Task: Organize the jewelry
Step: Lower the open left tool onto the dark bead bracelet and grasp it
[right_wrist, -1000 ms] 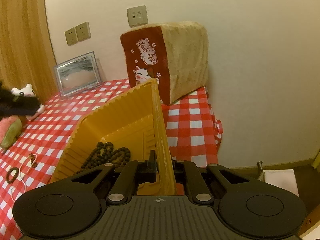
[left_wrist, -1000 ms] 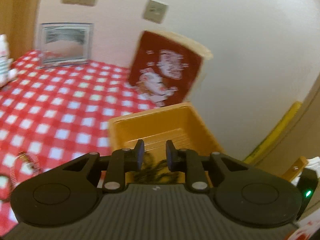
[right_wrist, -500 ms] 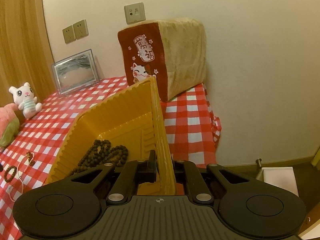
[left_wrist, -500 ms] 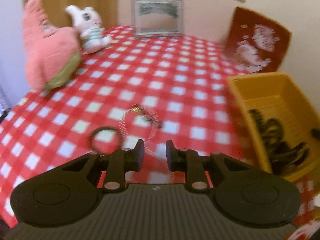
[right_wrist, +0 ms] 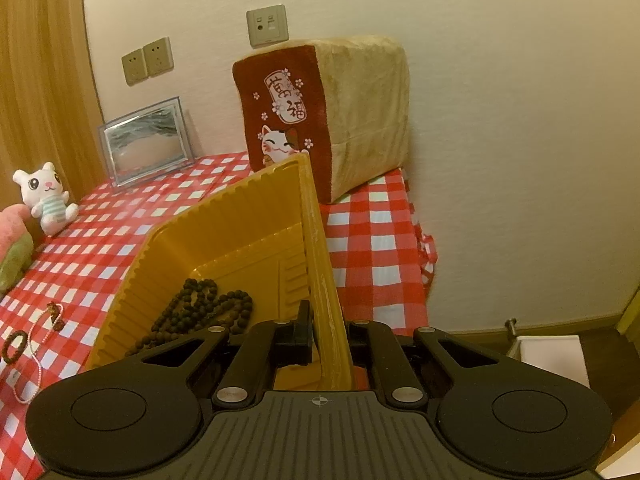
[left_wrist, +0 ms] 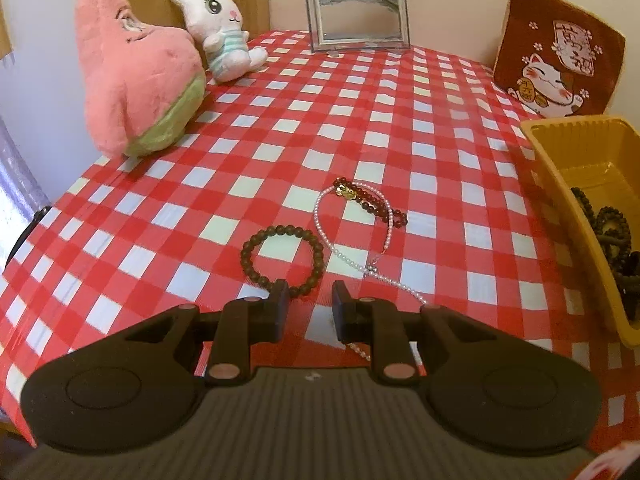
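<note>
Three pieces lie on the red-checked cloth in the left wrist view: a dark bead bracelet (left_wrist: 319,258), a pink-and-white pearl necklace (left_wrist: 322,228) and a dark red bracelet (left_wrist: 370,202) with a gold charm. My left gripper (left_wrist: 310,300) hovers just in front of the dark bracelet, open by a narrow gap with nothing in it. The yellow tray (left_wrist: 560,184) stands at the right and holds a long dark bead necklace (left_wrist: 608,232). My right gripper (right_wrist: 328,336) is shut on the yellow tray's (right_wrist: 320,260) right wall, with the bead necklace (right_wrist: 200,308) inside.
A pink star plush (left_wrist: 136,76) and a white bunny plush (left_wrist: 224,28) sit at the back left, by a framed picture (left_wrist: 358,12). A bread-shaped cat cushion (right_wrist: 320,120) stands against the wall behind the tray. The table's right edge (right_wrist: 420,264) drops beside a white box (right_wrist: 548,356).
My left gripper swung left from above the tray and came down over the loose jewelry on the cloth. The right gripper kept its hold on the tray wall.
</note>
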The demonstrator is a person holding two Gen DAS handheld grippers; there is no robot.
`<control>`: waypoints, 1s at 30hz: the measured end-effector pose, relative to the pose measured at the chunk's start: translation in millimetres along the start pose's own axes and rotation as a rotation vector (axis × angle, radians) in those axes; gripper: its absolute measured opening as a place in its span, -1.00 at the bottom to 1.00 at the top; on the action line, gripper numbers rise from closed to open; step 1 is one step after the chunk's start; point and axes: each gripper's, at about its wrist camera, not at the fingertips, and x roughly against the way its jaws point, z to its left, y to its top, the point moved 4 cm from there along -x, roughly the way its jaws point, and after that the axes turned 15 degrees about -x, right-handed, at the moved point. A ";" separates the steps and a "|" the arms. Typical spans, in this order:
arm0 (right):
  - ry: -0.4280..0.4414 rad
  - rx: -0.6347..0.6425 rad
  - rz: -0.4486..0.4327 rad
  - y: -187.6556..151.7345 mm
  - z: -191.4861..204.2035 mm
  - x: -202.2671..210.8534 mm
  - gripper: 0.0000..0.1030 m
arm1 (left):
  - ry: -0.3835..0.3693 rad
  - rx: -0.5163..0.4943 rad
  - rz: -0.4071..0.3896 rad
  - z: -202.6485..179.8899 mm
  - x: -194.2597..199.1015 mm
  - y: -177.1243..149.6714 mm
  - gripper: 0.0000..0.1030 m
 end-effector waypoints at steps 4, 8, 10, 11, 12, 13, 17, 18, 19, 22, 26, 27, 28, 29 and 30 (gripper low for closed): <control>-0.004 0.003 -0.002 -0.2 0.8 0.5 -0.85 | -0.009 -0.026 0.001 -1.1 -11.6 5.5 -0.62; -0.008 0.004 -0.003 -0.4 1.3 1.1 -0.85 | -0.019 -0.026 0.005 2.1 -23.5 11.1 -0.62; -0.010 0.002 -0.003 -0.6 1.1 1.3 -0.85 | -0.025 -0.028 0.013 3.5 -29.6 13.3 -0.62; -0.012 0.003 -0.003 -0.7 1.2 1.4 -0.85 | -0.025 -0.032 0.019 3.8 -32.8 14.0 -0.62; -0.013 0.002 -0.004 -0.8 1.1 1.4 -0.85 | -0.025 -0.038 0.027 3.7 -35.9 14.6 -0.62; -0.013 0.001 -0.003 -0.7 1.1 1.3 -0.85 | -0.025 -0.040 0.031 3.7 -38.1 14.9 -0.62; -0.013 0.002 -0.004 -0.7 1.1 1.3 -0.85 | -0.028 -0.042 0.052 4.2 -45.9 14.8 -0.62; -0.013 0.001 -0.003 -0.6 0.8 1.2 -0.85 | -0.029 -0.042 0.056 4.2 -47.1 14.4 -0.63; -0.014 0.002 -0.003 -0.9 1.0 1.5 -0.85 | -0.030 -0.041 0.059 4.0 -48.2 13.9 -0.65; -0.013 0.003 -0.003 -0.9 1.0 1.4 -0.85 | -0.040 -0.044 0.052 2.7 -48.3 14.2 -0.78; -0.012 0.004 -0.003 -0.8 1.0 1.5 -0.85 | -0.041 -0.048 0.050 0.1 -47.7 14.3 -0.89; -0.010 0.005 -0.003 -0.7 0.8 1.6 -0.85 | -0.041 -0.044 0.051 0.5 -47.4 14.1 -0.89; -0.009 0.005 -0.003 -0.7 0.2 1.8 -0.85 | -0.042 -0.040 0.051 1.0 -46.6 13.8 -0.89; -0.008 0.006 -0.003 -0.8 0.2 1.9 -0.85 | -0.041 -0.037 0.049 1.7 -45.3 13.6 -0.89; -0.006 0.006 -0.003 -0.7 -0.1 2.2 -0.85 | -0.040 -0.034 0.044 2.7 -42.9 13.6 -0.89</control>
